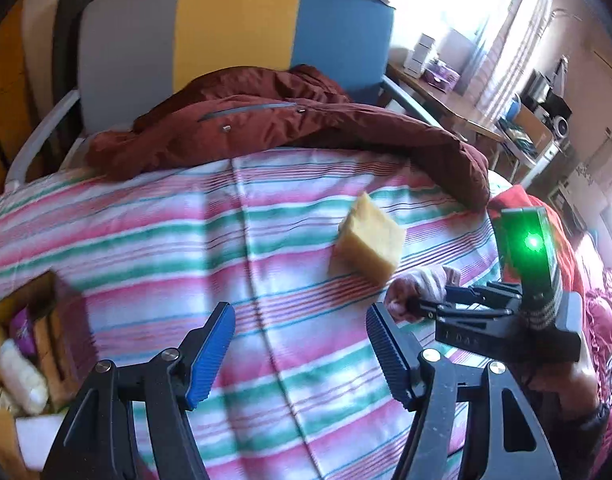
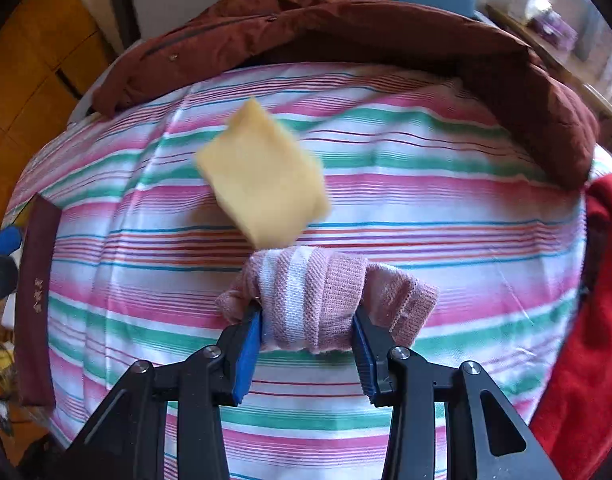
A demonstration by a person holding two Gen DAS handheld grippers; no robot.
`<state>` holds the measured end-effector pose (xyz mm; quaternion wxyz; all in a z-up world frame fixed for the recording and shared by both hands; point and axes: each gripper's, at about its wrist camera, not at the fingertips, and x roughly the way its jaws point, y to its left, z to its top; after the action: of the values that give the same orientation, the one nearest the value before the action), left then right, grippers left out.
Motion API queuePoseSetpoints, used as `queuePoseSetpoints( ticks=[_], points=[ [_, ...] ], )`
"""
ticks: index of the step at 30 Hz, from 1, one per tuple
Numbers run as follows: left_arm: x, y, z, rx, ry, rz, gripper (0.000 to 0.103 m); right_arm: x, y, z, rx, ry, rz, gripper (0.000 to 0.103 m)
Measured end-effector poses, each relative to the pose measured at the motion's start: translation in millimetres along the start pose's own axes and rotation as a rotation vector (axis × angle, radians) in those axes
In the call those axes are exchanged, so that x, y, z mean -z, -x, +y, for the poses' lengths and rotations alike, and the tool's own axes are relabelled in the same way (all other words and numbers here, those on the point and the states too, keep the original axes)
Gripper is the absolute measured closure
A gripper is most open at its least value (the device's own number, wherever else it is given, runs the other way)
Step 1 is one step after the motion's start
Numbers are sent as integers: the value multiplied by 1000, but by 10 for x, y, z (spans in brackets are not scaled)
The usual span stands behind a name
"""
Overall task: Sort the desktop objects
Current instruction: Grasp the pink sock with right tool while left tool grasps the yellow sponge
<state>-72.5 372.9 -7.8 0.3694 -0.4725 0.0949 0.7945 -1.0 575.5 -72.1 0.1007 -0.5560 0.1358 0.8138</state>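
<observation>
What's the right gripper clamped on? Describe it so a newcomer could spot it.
On the striped bedsheet, in front of the maroon jacket, the right gripper pinches a rolled cloth bundle. It is pink knit with white bands, soft and crumpled, unlike the plain yellow sponge block just beyond it.

Your right gripper clamps a rolled pink-and-white sock; a yellow sponge sits just beyond it on the striped sheet.
</observation>
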Motion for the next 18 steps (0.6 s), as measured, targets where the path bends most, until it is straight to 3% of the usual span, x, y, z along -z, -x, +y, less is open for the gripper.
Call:
queuePoseSetpoints(
  ticks=[6, 12, 18],
  points=[
    [-169, -229, -292, 4, -113, -5, 30, -20, 25, -157, 116, -50, -17, 60],
    [-254, -462, -622, 15, -286, -6, 18, -59, 60, -308, 131, -114, -39, 60],
    [-293, -773, -785, 19, -428, 38, 16, -60, 47, -375, 121, -146, -42, 60]
  ],
)
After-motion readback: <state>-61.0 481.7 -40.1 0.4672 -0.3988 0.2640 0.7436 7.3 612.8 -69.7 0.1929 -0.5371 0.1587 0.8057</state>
